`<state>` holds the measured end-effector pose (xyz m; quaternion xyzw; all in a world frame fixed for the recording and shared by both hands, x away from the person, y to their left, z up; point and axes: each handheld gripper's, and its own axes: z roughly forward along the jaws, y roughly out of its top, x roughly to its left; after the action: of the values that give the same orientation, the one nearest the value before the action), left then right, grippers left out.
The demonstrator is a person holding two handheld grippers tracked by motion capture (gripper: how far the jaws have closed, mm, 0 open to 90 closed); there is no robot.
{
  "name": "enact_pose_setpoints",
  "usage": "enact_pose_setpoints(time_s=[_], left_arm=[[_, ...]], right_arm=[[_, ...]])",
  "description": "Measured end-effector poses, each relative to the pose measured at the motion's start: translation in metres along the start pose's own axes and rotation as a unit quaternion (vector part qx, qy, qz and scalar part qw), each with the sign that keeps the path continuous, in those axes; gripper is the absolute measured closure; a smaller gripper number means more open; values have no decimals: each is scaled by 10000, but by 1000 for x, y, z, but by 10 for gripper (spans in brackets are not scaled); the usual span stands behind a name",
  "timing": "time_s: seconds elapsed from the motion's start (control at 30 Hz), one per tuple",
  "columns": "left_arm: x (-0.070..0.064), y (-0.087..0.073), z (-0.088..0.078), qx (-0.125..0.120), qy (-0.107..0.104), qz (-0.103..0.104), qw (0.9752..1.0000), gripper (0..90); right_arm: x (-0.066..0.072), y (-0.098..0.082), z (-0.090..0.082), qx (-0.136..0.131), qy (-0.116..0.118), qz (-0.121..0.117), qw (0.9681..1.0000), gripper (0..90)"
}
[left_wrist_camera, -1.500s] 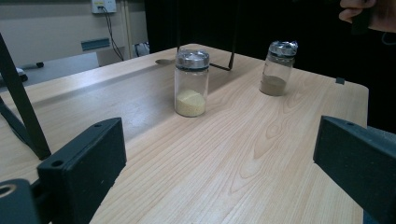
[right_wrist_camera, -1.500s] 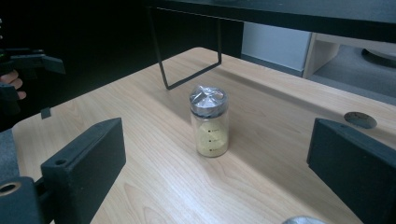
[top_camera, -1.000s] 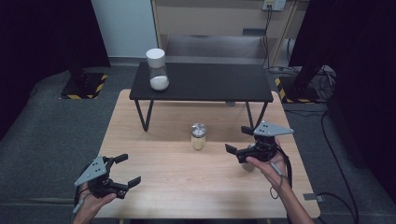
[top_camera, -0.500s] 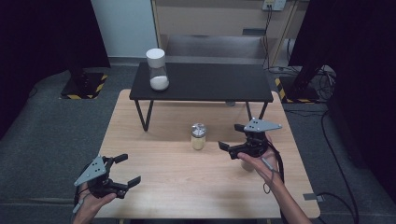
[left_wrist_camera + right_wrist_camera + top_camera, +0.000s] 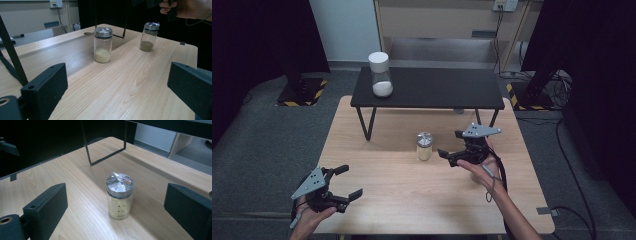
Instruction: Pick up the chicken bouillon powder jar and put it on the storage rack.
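High view, right gripper (image 5: 451, 145) fingers spread wide beside foil-capped jar (image 5: 424, 146), left gripper (image 5: 348, 181) fingers wide apart, empty, near table edge (image 5: 412, 233).

white-capped jar (image 5: 380, 75), black bench (image 5: 432, 90)

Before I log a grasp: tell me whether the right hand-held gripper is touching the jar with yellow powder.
Apart. The right gripper view shows the jar standing between open jaws of the right hand-held gripper, bare table either side.
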<state>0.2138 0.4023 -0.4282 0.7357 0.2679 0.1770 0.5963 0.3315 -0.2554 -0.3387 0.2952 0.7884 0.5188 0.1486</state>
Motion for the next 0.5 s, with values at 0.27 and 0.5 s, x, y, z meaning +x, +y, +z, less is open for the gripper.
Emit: enact_pose_setpoints(time_s=[0.27, 0.5], left_arm=[[0, 0, 0, 3, -4, 4, 10000, 18], [0, 0, 0, 6, -8, 9, 10000, 18]], right_arm=[[0, 6, 17, 104, 30, -24, 9999, 57], [0, 7, 32, 217, -8, -1, 9998, 58]])
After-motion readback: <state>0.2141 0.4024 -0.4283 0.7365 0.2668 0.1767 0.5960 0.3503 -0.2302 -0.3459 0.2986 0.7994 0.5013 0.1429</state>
